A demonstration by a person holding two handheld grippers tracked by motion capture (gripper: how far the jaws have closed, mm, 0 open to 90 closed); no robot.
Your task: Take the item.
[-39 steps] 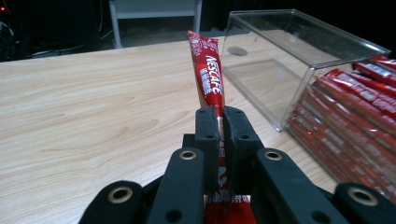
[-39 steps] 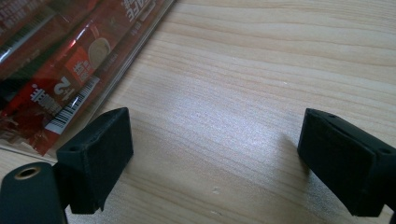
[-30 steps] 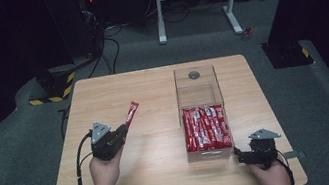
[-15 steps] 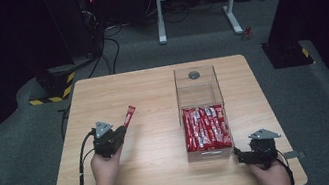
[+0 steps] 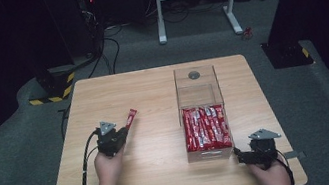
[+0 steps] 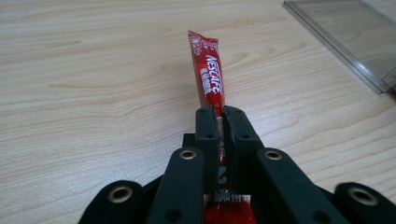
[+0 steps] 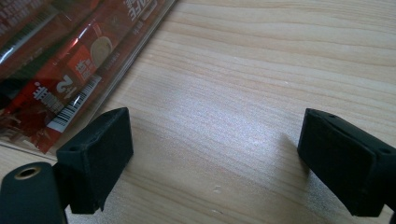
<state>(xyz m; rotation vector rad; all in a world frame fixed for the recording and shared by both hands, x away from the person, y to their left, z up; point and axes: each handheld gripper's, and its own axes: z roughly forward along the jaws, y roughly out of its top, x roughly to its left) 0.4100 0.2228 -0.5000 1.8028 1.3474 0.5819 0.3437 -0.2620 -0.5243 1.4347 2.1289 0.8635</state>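
- One red Nescafé stick sachet [image 6: 208, 70] is pinched between the jaws of the left gripper [image 5: 119, 133], which are drawn in tight on it; its free end points up and away over the bare bench [image 5: 143, 96], well to the left of the clear plastic box [image 5: 196, 84].
- In the left gripper view the sachet's lower end is covered by the jaws, and a corner of the box shows at the upper right, cut off by the frame.
- One clear plastic box stands on the bench; its near half holds a row of the same red sachets [image 5: 206, 127]. They overlap too closely in the high view to count.
- The far half of the box holds one small round dark thing [image 5: 194, 74], too small to name.
- The right gripper [image 5: 244, 156] lies just off the box's near right corner, its jaws spread wide with nothing between them.
- In the right gripper view the sachets behind the box wall are cut off at the upper left.
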